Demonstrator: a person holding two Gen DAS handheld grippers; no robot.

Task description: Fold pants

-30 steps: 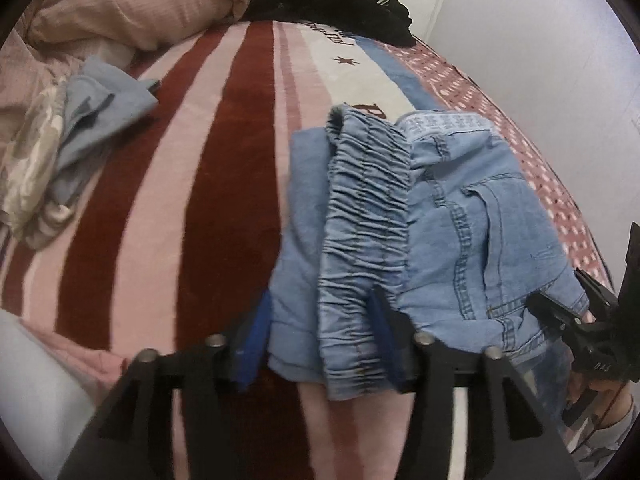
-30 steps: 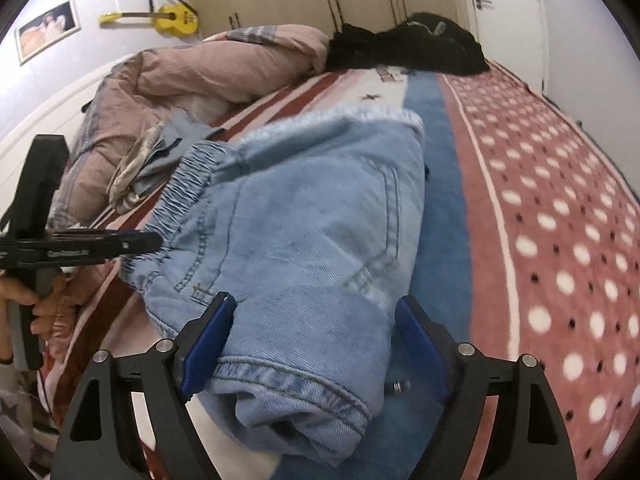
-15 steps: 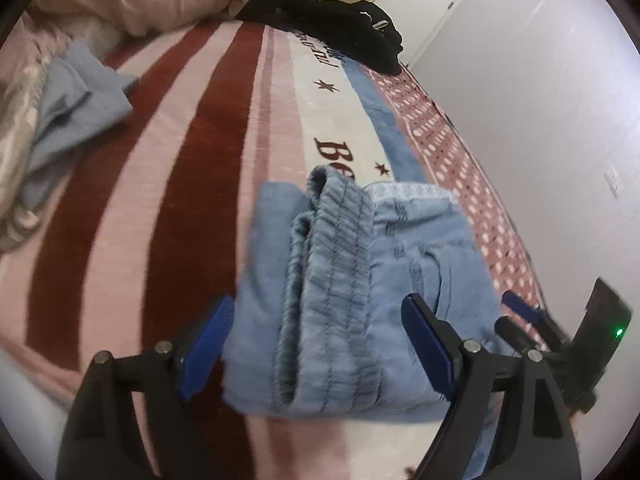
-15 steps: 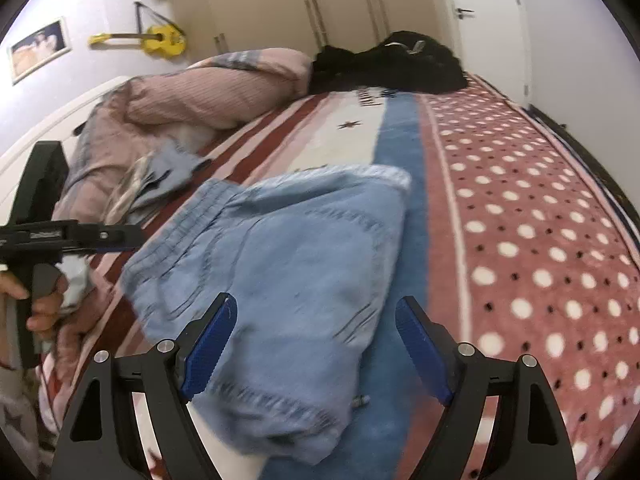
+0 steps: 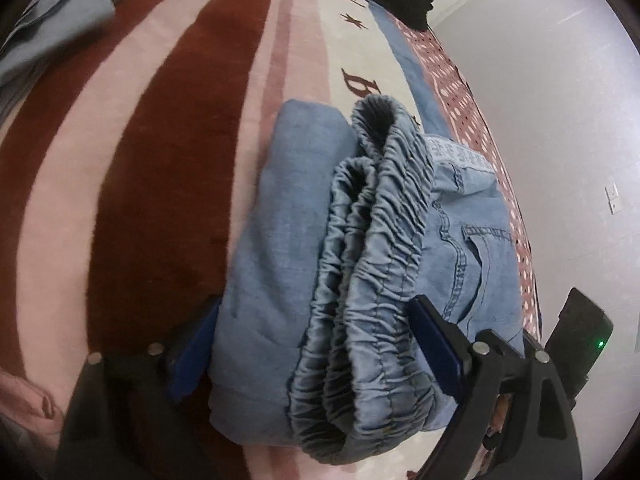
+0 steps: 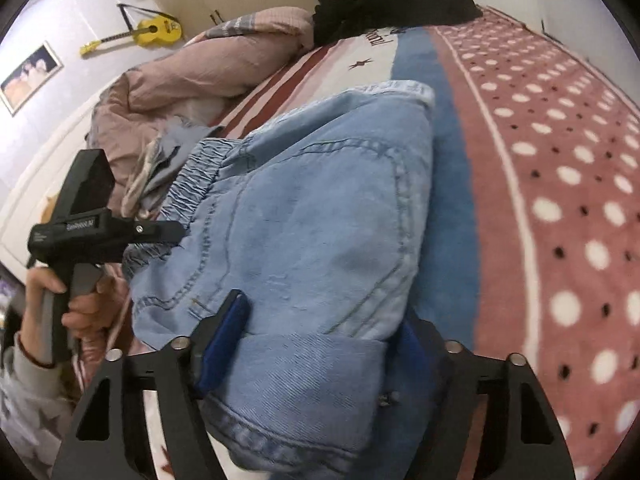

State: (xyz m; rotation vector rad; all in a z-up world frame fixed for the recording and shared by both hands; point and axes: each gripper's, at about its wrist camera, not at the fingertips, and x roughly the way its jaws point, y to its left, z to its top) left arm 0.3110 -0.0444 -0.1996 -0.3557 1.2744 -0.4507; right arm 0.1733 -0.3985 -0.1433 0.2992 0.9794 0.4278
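Observation:
The light blue denim pants (image 5: 360,264) lie folded in a thick bundle on the striped blanket (image 5: 132,160). My left gripper (image 5: 316,352) has a finger on each side of the bundle's waistband end, pressing on the elastic waistband. My right gripper (image 6: 320,344) is closed around the bundle's other side (image 6: 320,240), with the denim bunched between its blue pads. The left gripper also shows in the right wrist view (image 6: 100,232), held by a hand at the waistband.
A crumpled pink duvet (image 6: 192,76) and a small pile of grey-blue clothes (image 6: 168,152) lie at the left. Black clothes (image 6: 392,4) sit at the bed's far end. The dotted part of the blanket (image 6: 560,160) runs along the right, by a white wall (image 5: 560,80).
Both grippers were open and drawn back from the bundle half a second ago. Both have moved in and closed on its two sides.

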